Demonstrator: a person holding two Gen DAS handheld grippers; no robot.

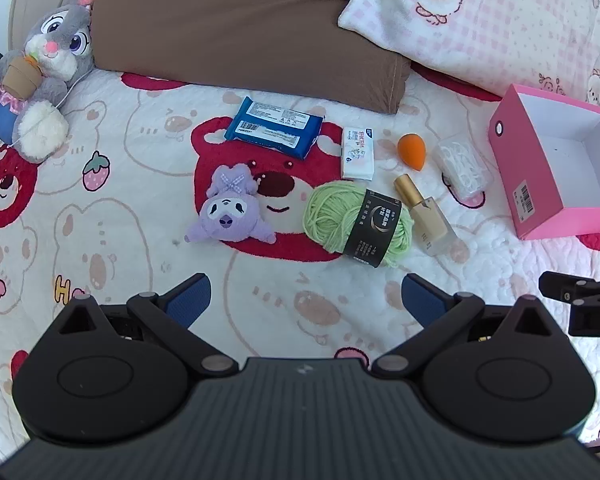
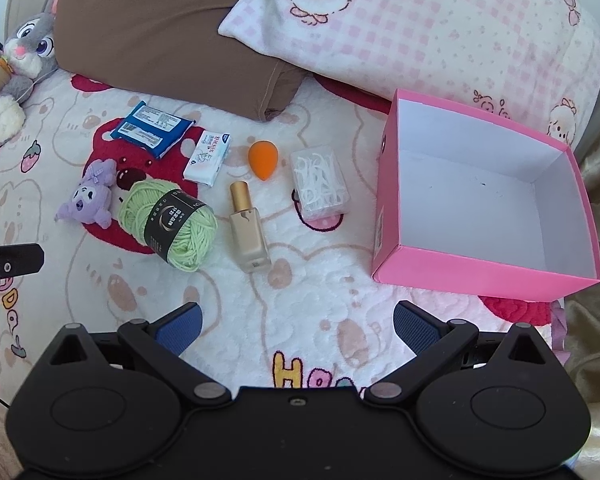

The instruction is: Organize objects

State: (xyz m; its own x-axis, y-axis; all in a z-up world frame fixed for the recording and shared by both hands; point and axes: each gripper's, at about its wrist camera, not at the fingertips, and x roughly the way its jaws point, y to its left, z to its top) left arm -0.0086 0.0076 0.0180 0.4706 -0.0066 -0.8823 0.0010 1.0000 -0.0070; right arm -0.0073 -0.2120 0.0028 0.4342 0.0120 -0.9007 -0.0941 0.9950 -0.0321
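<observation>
Several small objects lie on the bed: a blue wipes pack [image 1: 274, 127] [image 2: 153, 128], a small tissue pack [image 1: 357, 153] [image 2: 208, 157], an orange makeup sponge [image 1: 412, 151] [image 2: 263, 159], a clear floss-pick box [image 1: 463, 170] [image 2: 320, 184], a gold-capped bottle [image 1: 426, 214] [image 2: 248, 228], a green yarn ball [image 1: 356, 222] [image 2: 170, 226] and a purple plush [image 1: 230, 210] [image 2: 90, 198]. An empty pink box [image 1: 540, 184] [image 2: 460, 268] stands at the right. My left gripper [image 1: 306, 296] and right gripper [image 2: 296, 322] are open and empty, held short of the objects.
A brown pillow [image 1: 240, 20] [image 2: 160, 28] and a pink checked pillow [image 1: 480, 20] [image 2: 420, 32] lie at the back. A grey rabbit plush [image 1: 48, 64] [image 2: 20, 56] sits at the back left. The bedspread [image 1: 100, 220] [image 2: 320, 288] has a bear pattern.
</observation>
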